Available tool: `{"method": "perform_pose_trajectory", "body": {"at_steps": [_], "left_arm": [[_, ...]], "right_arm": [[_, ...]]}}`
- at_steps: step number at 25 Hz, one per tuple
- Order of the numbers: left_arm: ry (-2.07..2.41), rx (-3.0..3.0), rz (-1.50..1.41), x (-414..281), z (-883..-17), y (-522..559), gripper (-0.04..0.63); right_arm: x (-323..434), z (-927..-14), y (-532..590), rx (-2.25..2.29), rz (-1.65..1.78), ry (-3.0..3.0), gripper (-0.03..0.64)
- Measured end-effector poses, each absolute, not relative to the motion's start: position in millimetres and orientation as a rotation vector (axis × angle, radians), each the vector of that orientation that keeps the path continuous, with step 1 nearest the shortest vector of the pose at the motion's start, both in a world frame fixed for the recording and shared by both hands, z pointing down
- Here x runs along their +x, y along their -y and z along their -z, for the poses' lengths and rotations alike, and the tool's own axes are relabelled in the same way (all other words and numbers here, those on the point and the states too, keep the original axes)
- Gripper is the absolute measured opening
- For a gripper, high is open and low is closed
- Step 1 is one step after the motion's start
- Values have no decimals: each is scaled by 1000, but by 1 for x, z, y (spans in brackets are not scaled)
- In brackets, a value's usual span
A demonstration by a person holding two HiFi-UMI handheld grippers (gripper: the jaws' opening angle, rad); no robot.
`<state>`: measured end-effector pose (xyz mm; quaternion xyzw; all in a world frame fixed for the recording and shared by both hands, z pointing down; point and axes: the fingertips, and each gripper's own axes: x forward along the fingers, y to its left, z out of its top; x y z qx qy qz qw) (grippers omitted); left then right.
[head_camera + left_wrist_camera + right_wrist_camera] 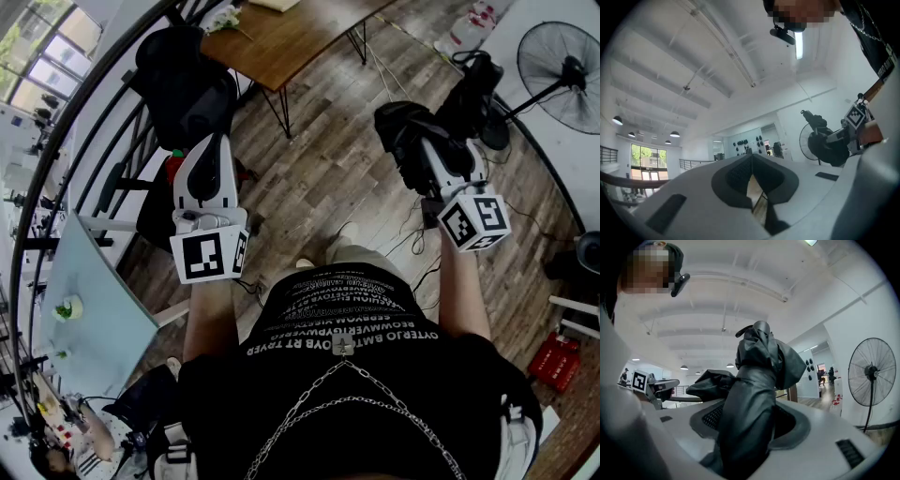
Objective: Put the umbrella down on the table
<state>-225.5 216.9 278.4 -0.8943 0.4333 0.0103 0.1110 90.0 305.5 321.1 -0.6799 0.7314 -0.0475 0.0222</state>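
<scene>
A black folded umbrella is clamped between the jaws of my right gripper, held level above the wooden floor at the right of the head view. In the right gripper view its dark fabric fills the gap between the jaws and bunches past the tips. My left gripper hangs at the left with its pads together and nothing between them; in its own view the gripper points slightly upward at the ceiling. The brown wooden table stands ahead, well beyond both grippers.
A black chair with a bag stands by the table's left end, next to a railing. A standing fan is at the far right, with cables on the floor near it. A pale tabletop lies lower left, a red crate lower right.
</scene>
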Motion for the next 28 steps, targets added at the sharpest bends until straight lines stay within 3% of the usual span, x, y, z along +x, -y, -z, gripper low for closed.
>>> {"method": "perform_pose_trajectory", "body": {"at_steps": [19,28], "left_arm": [[-1308,-2688,2,-246,-303,-226,31],[-1266,-2732,7,-203,-304,-165,31]], "right_arm": [[61,-322,-330,-2021,131,-2308,267],[93,-342,-264,-1897,163,-2360,267]]}}
